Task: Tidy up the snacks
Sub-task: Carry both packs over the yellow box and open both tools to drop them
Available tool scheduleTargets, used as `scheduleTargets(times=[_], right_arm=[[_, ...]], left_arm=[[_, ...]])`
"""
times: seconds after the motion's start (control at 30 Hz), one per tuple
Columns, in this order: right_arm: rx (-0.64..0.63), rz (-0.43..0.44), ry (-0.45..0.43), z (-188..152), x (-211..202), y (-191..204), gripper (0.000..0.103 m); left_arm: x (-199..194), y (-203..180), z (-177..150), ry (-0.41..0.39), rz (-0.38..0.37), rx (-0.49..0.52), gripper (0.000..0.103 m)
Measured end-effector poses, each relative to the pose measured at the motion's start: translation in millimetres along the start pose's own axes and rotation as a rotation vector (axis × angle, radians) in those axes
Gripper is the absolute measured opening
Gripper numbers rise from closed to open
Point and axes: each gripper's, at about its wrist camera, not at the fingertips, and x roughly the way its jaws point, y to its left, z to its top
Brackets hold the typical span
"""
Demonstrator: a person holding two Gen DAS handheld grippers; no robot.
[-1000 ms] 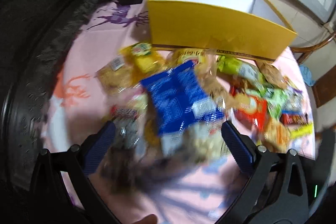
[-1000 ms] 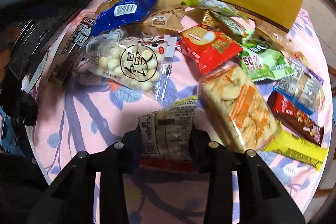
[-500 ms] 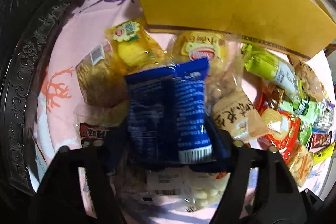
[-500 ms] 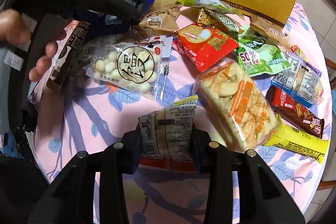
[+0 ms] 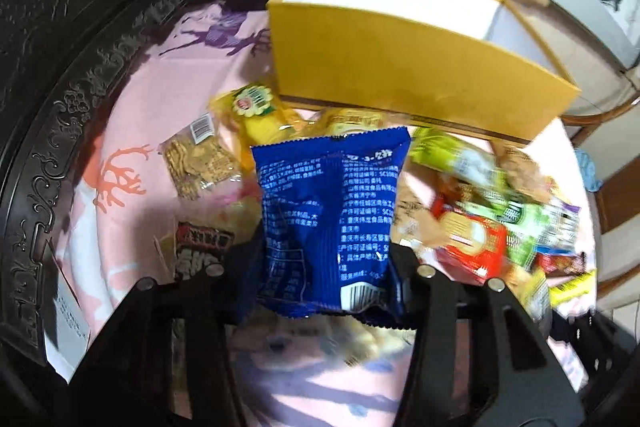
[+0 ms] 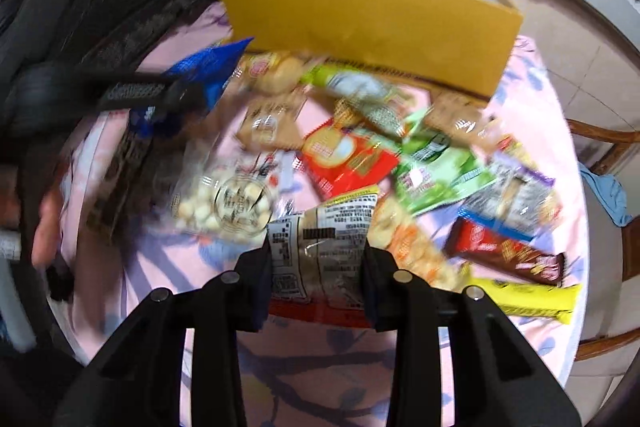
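Note:
My left gripper (image 5: 324, 267) is shut on a blue snack bag (image 5: 328, 203) and holds it above the pink table, in front of the open yellow box (image 5: 400, 79). The blue bag (image 6: 212, 67) also shows at the left of the right wrist view, held in the left gripper (image 6: 176, 99). My right gripper (image 6: 316, 263) is shut on a silver-and-yellow printed snack packet (image 6: 324, 247), lifted over the table. The yellow box (image 6: 368, 27) stands at the far side. Several snack packets lie spread between the grippers and the box.
On the pink tablecloth (image 6: 312, 355) lie a red packet (image 6: 344, 159), a green packet (image 6: 436, 175), a brown bar (image 6: 504, 255), a yellow bar (image 6: 524, 299) and a clear bag of white balls (image 6: 224, 203). A dark carved chair back (image 5: 60, 87) stands left. A wooden chair (image 6: 608, 155) stands right.
My left gripper closed on the blue bag and lifted it away from the pile. My right gripper rose and pulled back with its packet; the box interior now shows.

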Motion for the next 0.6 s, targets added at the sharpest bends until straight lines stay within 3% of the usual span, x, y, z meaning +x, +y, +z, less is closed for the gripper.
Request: scheduleTargets(times=[0.3, 0.6], right_arm=[[0.066, -0.015, -0.153, 45, -51, -24, 0.036], [0.058, -0.03, -0.183, 81, -53, -28, 0.036]], left_arm=[[-43, -20, 13, -0.058, -0.084, 0.009, 0.05], [-35, -19, 47, -0.059, -0.092, -0.012, 0.05]])
